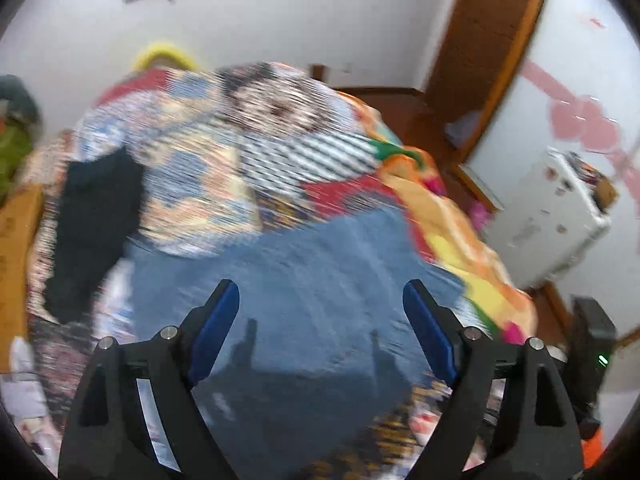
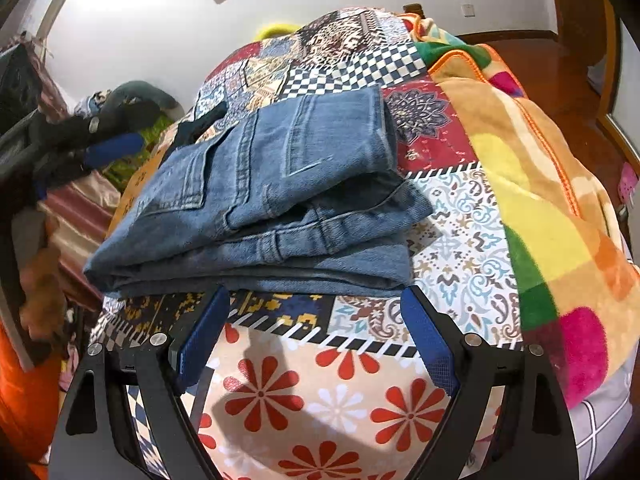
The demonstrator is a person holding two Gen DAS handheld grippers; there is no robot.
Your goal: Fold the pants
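Both grippers stand spread wide with nothing between their fingers. Folded blue jeans (image 2: 260,204) lie on the patchwork quilt (image 2: 460,248) just beyond the right gripper (image 2: 316,300); the left gripper (image 1: 320,292) hovers over them, blurred.

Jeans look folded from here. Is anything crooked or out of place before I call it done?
Slightly. The jeans lie folded on the patchwork quilt, but the layers do not line up: the top layer sits skewed and lower layers stick out at the right and front. Both grippers, left and right, are open and empty.
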